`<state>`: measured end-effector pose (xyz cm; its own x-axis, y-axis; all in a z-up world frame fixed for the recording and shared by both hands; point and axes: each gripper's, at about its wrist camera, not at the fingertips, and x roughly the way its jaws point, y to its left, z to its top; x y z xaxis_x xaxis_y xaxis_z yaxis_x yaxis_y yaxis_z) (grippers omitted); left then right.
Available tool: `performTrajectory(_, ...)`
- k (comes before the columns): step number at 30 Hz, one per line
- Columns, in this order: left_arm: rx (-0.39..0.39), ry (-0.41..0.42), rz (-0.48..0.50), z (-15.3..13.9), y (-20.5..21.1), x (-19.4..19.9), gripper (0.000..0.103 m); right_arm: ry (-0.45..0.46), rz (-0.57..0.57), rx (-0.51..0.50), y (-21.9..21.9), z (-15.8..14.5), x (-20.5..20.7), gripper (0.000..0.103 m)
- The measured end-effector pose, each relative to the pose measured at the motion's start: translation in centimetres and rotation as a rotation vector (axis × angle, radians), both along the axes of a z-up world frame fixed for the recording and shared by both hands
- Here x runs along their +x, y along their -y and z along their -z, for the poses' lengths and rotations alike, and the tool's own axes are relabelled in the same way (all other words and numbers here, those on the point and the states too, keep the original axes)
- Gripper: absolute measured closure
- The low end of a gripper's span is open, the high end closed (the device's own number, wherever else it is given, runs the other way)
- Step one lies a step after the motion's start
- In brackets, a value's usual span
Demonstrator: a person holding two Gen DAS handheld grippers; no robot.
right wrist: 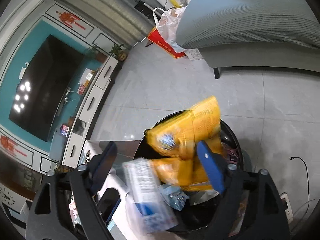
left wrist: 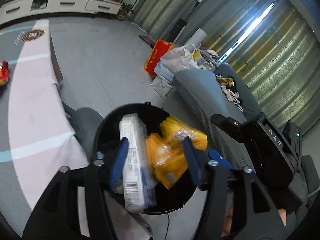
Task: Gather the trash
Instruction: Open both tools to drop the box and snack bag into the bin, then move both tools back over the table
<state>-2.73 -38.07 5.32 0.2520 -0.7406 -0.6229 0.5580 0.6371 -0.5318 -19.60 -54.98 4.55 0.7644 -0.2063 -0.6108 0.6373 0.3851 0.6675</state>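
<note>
A black round trash bin [left wrist: 112, 118] stands on the floor below both grippers. My left gripper [left wrist: 155, 140] hangs over its mouth, open. A white printed pack [left wrist: 131, 160] with a barcode lies blurred against the left blue finger. A yellow snack bag [left wrist: 174, 156] is blurred in the gap beside it. In the right wrist view my right gripper [right wrist: 156, 145] is open wide over the same bin [right wrist: 238, 146]. The yellow bag [right wrist: 190, 132] is loose by its right finger and the white pack [right wrist: 148, 190] is a blur below. A crumpled blue wrapper [right wrist: 174, 197] lies in the bin.
A table with a pale cloth [left wrist: 36, 120] borders the bin on the left, and a red snack packet [left wrist: 4, 72] lies on it. A grey sofa [left wrist: 200, 92] stands to the right, a red box [left wrist: 158, 58] and plastic bags beyond. A black cable [right wrist: 304, 168] runs across the floor.
</note>
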Motion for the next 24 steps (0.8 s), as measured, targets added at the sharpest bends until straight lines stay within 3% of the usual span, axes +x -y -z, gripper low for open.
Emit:
performTrajectory(1,-0.001,0.008,-0.014,-0.3,-0.4,-0.1,0.025,0.001,0.000,-0.003,0.0,-0.1,0.0,0.020)
performTrajectory(9,0.064,0.115,-0.142,-2.9,-6.0,0.1,0.007,-0.012,-0.054,-0.101,-2.9,-2.4,2.1,0.016)
performTrajectory(16,0.261,0.209,-0.396,-4.2,-16.0,1.0,0.003,-0.026,-0.170,-0.247,-7.7,-5.2,5.7,0.005)
performTrajectory(24,0.389,0.240,-0.640,-4.6,-29.3,2.2,0.003,-0.036,-0.338,-0.428,-15.2,-7.3,10.2,0.003)
